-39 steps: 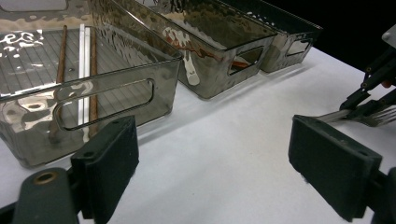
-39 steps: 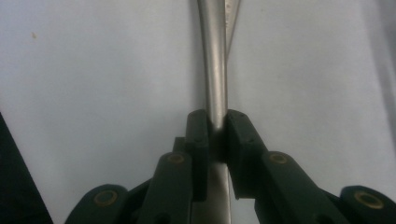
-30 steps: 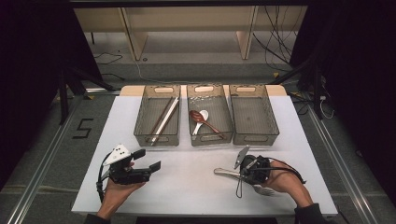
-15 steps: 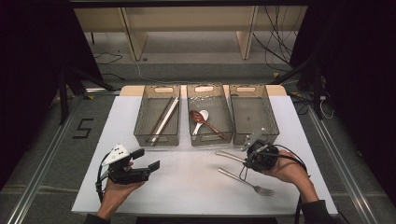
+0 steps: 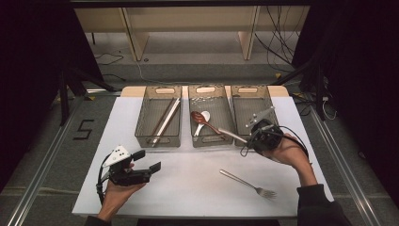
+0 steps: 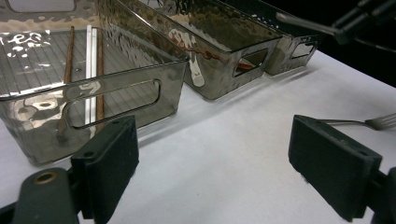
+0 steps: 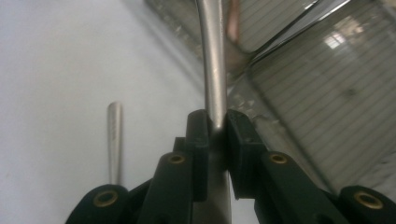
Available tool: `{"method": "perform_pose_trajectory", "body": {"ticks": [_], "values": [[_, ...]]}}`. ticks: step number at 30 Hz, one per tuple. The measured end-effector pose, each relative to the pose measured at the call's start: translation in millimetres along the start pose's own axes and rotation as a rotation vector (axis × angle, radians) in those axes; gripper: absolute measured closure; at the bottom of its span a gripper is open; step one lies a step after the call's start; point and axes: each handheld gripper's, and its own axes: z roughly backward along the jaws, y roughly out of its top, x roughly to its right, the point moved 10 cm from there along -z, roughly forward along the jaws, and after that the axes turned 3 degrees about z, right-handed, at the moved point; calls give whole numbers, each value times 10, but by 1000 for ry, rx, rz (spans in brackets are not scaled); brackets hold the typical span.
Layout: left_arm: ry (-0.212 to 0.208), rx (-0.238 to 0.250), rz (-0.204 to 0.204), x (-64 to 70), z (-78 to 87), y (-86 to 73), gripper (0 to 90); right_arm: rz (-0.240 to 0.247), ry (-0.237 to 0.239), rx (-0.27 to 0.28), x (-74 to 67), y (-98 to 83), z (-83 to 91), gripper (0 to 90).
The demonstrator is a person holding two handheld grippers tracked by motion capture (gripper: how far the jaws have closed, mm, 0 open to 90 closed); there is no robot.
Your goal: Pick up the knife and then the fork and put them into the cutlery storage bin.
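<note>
Since a second earlier the right gripper (image 5: pixel 245 140) had lifted a metal utensil (image 5: pixel 232 135) off the table (image 5: pixel 188 183) toward the trays; left to right, the left gripper (image 5: pixel 149 161) rested open, the right clamped the stiff, light, probably slippery handle, another fork (image 5: pixel 248 184) lying below.

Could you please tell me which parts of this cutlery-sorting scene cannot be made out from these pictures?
- Metal utensil clamped in the right gripper: its working end is cut off by the top edge of the right gripper view and hidden behind the gripper in the high view, so its type is unclear.
- Fork: the left gripper view shows just its tines at the right edge.
- Right bin: its floor is partly hidden by the right gripper in the high view.
</note>
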Motion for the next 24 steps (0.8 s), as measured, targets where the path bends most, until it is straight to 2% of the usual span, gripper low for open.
{"method": "perform_pose_trajectory", "body": {"ticks": [10, 24], "values": [[-2, 0, -3, -6, 3, 1, 158, -109, -72, 11, 439, 227, -38, 805], [-4, 1, -3, 0, 5, 3, 158, -227, -131, -6, 870, 395, -139, 805]]}}
